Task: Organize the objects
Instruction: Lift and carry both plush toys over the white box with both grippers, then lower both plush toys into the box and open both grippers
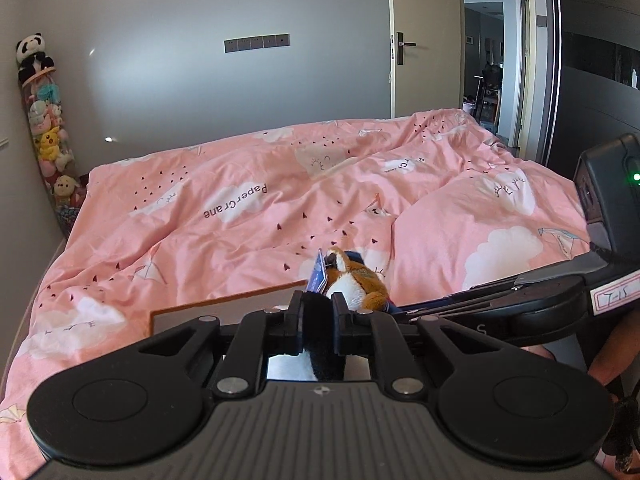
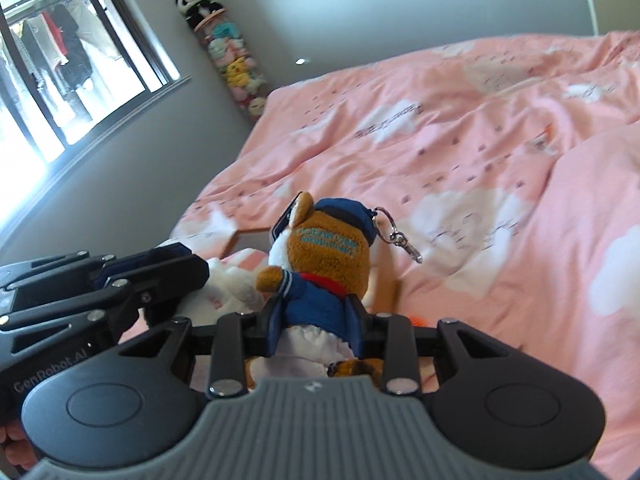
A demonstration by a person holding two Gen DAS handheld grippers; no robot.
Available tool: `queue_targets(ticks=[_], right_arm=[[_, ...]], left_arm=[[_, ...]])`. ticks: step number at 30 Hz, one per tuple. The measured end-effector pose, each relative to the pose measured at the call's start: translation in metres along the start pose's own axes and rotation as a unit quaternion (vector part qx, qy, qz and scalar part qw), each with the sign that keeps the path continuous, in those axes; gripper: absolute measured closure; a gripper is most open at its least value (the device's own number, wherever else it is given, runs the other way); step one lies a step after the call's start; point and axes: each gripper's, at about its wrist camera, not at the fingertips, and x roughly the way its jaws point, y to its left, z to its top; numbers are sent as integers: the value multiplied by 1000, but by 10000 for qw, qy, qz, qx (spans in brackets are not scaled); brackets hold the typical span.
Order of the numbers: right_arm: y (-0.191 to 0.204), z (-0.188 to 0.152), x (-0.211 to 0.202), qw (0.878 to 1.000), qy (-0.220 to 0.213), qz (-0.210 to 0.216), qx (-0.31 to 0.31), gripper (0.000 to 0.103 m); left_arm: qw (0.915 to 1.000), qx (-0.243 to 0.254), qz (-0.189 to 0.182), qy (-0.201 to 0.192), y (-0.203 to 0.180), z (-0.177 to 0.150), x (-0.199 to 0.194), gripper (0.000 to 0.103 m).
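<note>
My left gripper (image 1: 317, 305) is shut on a black-and-white plush toy (image 1: 320, 340), whose dark fur fills the narrow gap between the jaws. In the right wrist view the left gripper (image 2: 196, 272) comes in from the left with the toy's white part (image 2: 236, 280) at its tip. My right gripper (image 2: 316, 314) is shut on a brown plush toy (image 2: 332, 248) in a blue sailor suit and cap, with a metal key clip hanging from its head. Seen from the left wrist, that brown toy (image 1: 356, 278) sits just beyond my left jaws, with the right gripper (image 1: 400, 309) reaching in from the right. Both toys are held above the bed.
A pink quilt (image 1: 240, 216) with cloud prints covers the bed. An orange-rimmed box edge (image 1: 224, 303) lies under the grippers. A tall clear tube of plush toys (image 1: 48, 132) with a panda on top stands in the corner. A window (image 2: 60, 80) is at left, a door (image 1: 424, 40) at the back.
</note>
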Motion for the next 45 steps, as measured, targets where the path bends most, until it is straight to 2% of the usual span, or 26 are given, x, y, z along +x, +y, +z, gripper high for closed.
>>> queue_targets(ticks=[4, 9, 13, 19, 26, 32, 35, 40, 41, 45], right_arm=[[17, -9, 14, 9986, 302, 378, 231, 68], [32, -23, 37, 9949, 678, 613, 416, 68], [32, -35, 55, 9921, 1021, 565, 470, 68], [24, -56, 79, 9857, 1490, 522, 591, 68], [22, -70, 100, 9830, 1785, 209, 368, 68], [22, -76, 114, 9788, 2012, 187, 320, 67], [24, -78, 120, 9768, 2121, 166, 241, 66], [27, -79, 122, 9756, 2189, 151, 64, 63], [28, -79, 120, 9756, 2191, 153, 17, 63], [31, -79, 117, 9754, 2194, 124, -188, 62]], left_arm=[[9998, 128, -57, 143, 19, -7, -13, 89], [9982, 334, -71, 496, 35, -21, -18, 89], [9963, 352, -75, 781, 40, -40, -11, 89], [9942, 503, -78, 951, 38, -68, -1, 89], [9875, 1184, 297, 997, 25, -94, 11, 89], [9822, 1227, 290, 1391, 24, -109, 22, 88], [9805, 1194, 377, 1514, 25, -113, 25, 86], [9788, 1037, 419, 1717, 28, -118, 28, 73], [9793, 1005, 407, 1711, 29, -119, 27, 73], [9809, 793, 399, 1733, 34, -120, 25, 62]])
